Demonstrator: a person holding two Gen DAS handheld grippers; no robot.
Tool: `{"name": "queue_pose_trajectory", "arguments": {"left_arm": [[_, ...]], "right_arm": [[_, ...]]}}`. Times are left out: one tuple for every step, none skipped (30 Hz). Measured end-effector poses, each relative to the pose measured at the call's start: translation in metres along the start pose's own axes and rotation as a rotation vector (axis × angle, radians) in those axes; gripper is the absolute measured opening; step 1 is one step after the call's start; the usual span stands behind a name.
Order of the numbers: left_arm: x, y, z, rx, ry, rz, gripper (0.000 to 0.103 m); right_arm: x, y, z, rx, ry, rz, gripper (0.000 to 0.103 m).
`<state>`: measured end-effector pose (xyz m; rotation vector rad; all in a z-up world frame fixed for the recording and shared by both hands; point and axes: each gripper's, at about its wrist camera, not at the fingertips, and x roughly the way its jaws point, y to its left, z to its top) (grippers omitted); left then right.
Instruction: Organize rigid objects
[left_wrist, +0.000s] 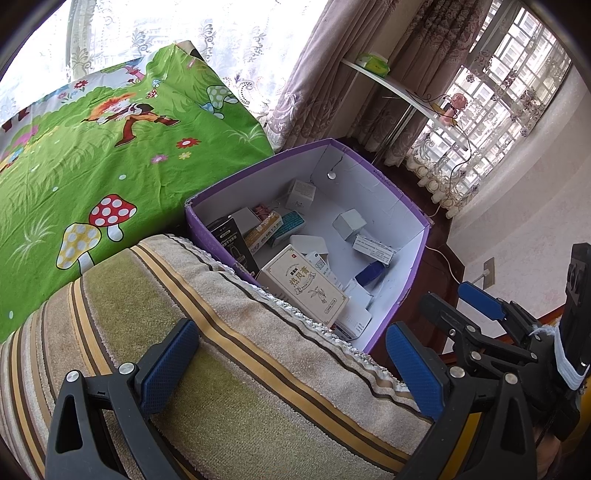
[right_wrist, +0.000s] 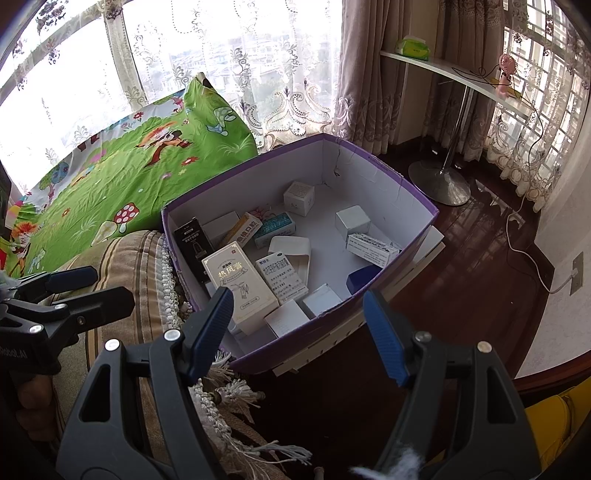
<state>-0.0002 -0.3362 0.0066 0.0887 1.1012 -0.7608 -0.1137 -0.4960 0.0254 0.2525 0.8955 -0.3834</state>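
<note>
My left gripper (left_wrist: 291, 365) and right gripper (right_wrist: 299, 332) both have jaws spread, empty. The small cartons lie in the purple box (right_wrist: 413, 195). The cream carton (right_wrist: 240, 284) looks light and stiff; I would pinch its long sides.

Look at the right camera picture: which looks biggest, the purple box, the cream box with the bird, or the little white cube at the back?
1. purple box
2. cream box
3. white cube, though it sits farther away.
</note>
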Motion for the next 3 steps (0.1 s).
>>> {"name": "queue_pose_trajectory", "arguments": {"left_arm": [[0.0014, -0.0009, 0.0009, 0.0, -0.001, 0.006, 0.103], [0.002, -0.0016, 0.0014, 0.003, -0.002, 0.008, 0.103], [0.0022, -0.0017, 0.0017, 0.003, -0.004, 0.007, 0.103]], "right_arm": [[0.0006, 0.0, -0.0003, 0.001, 0.001, 0.003, 0.076], [0.0007, 0.0003, -0.0013, 0.001, 0.0, 0.004, 0.076], [0.0007, 0.0008, -0.0018, -0.001, -0.001, 0.004, 0.076]]}}
